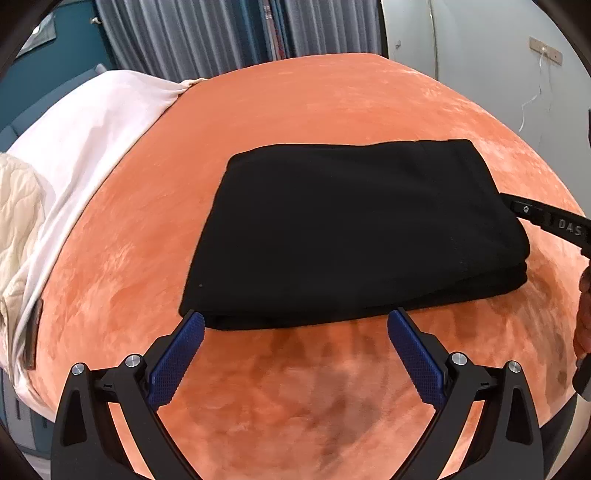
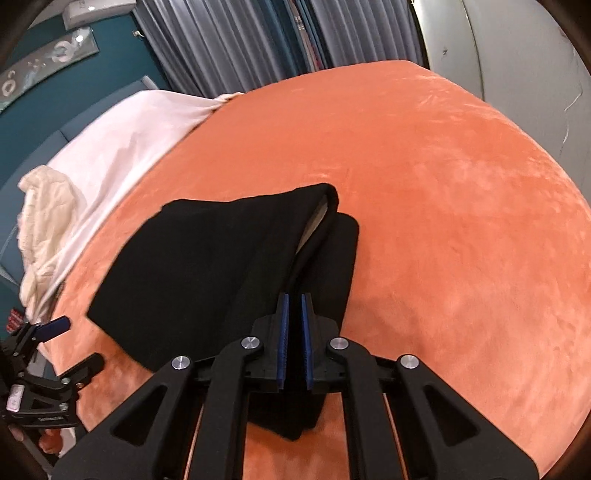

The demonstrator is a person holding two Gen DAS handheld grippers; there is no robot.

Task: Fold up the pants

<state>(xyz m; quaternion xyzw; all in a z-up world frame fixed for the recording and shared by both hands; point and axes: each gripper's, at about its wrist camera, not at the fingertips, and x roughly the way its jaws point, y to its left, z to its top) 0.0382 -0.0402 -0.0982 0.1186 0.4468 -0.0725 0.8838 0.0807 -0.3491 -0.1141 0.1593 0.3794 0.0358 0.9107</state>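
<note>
The black pants (image 1: 351, 229) lie folded into a thick rectangle on the orange bedspread (image 1: 332, 92). My left gripper (image 1: 295, 314) stands open just at the bundle's near edge, blue pads wide apart, holding nothing. In the right wrist view the pants (image 2: 207, 266) show a raised top layer with a pale lining under it. My right gripper (image 2: 294, 297) sits at their right edge. Its pads are drawn to a narrow slit with black cloth in it. One of its fingers (image 1: 535, 218) reaches in against that edge. The left gripper (image 2: 83, 339) shows at the far left.
A white sheet (image 1: 92, 122) covers the bed's left side, with a cream quilted blanket (image 1: 18, 206) bunched at its end. Grey curtains (image 1: 207, 33) hang behind the bed and a pale wall (image 1: 498, 74) stands at the right. A hand (image 1: 583, 314) shows at the right border.
</note>
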